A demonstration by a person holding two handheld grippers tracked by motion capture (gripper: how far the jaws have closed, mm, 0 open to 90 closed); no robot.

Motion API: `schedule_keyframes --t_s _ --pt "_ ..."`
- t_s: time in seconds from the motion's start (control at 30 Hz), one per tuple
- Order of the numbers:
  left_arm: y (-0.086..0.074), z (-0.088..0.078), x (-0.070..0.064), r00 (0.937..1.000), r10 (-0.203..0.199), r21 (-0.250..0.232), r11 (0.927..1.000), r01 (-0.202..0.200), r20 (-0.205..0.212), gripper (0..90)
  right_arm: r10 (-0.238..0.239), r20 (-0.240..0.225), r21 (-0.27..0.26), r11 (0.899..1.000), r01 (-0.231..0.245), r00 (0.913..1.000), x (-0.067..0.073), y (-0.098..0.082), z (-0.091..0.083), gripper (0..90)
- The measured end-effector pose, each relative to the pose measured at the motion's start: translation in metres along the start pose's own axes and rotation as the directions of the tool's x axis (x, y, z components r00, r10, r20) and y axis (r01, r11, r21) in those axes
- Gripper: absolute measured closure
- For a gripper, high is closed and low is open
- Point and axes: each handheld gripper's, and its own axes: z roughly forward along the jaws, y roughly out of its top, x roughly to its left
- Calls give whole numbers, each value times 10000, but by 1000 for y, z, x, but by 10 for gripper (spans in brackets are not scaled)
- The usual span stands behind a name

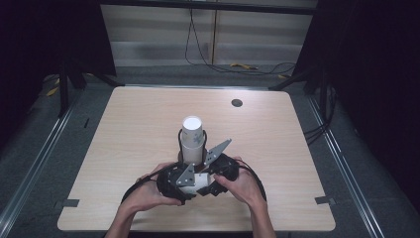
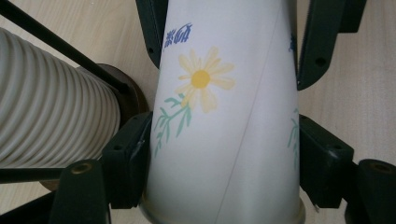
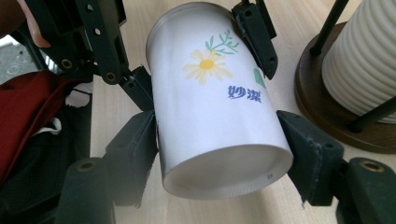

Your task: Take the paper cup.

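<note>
A white paper cup (image 2: 243, 116) printed with a yellow daisy and blue writing lies on its side between both grippers, just above the table. My left gripper (image 2: 224, 158) is shut on its rim end, both pads pressing the wall. From the opposite side, my right gripper (image 3: 215, 140) is shut on the same cup (image 3: 210, 93) near its recessed base. In the high view the two hands hold the grippers together around the cup (image 1: 197, 180) at the table's near middle. Directly behind stands a stack of ribbed white cups (image 1: 192, 139) in a black rod holder on a round wooden base (image 3: 322, 107).
The light wood table (image 1: 124, 148) has a small dark round cap (image 1: 236, 103) at its back right. Cables lie on the floor beyond the far edge. A red cloth (image 3: 28, 107) shows at the left of the right gripper view.
</note>
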Motion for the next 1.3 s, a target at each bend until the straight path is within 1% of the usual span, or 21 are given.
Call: schedule_keyframes --t_s 0.07,0.13,0.23,0.33,0.43,0.57,0.67,0.77,0.8,0.87,0.9,0.97,1.1,1.17,1.3 --pt "0 0 0 10000 10 29 10000 -10 20 281 30 -15 -2 10000 -30 10000 0 0 0 322" --pt "-1 1 -1 9999 -116 -87 9999 116 23 280 -23 -27 -56 10000 22 10000 0 -1 0 332" --pt "-2 0 0 10000 -65 -116 9999 65 20 274 32 -23 -141 9999 -33 10000 1 -1 -2 343" --pt "-2 0 -1 9998 -178 -251 9995 179 48 269 -77 -44 -224 9997 76 10000 1 -1 -3 347" --pt "-3 0 0 9998 -201 -319 9993 202 53 263 -116 -20 -306 9995 116 9999 2 -2 -4 352" --pt "-4 -2 1 9998 -189 -499 9986 186 -63 248 -153 37 -444 9989 154 9999 2 -1 -5 356" --pt "-4 -3 1 9994 -347 -641 9974 343 -48 231 -186 43 -529 9984 188 9998 2 -1 -6 358" --pt "-4 -3 1 9994 -342 -757 9966 335 -79 218 -163 36 -596 9981 165 9999 3 -2 -7 362" --pt "-5 -3 0 9990 -429 -850 9955 419 -97 213 -201 34 -620 9979 203 9998 3 -2 -7 362" --pt "-5 -3 0 9987 -466 -946 9945 446 -187 203 -193 90 -628 9978 199 9998 3 -3 -8 362" --pt "-6 -3 1 9985 -514 -938 9944 494 -196 198 -201 119 -659 9976 208 9997 3 -3 -8 362" --pt "-7 -4 1 9978 -625 -1055 9926 597 -227 187 -146 145 -716 9973 156 9998 3 -3 -9 363" --pt "-7 -5 2 9983 -523 -1048 9933 495 -242 180 -159 190 -843 9963 175 9997 3 -4 -10 363" --pt "-7 -6 1 9977 -625 -1250 9904 587 -264 165 -187 187 -953 9952 204 9997 2 -4 -11 363" --pt "-8 -8 2 9969 -750 -1471 9866 706 -247 160 -205 229 -1046 9943 228 9995 3 -5 -12 364"
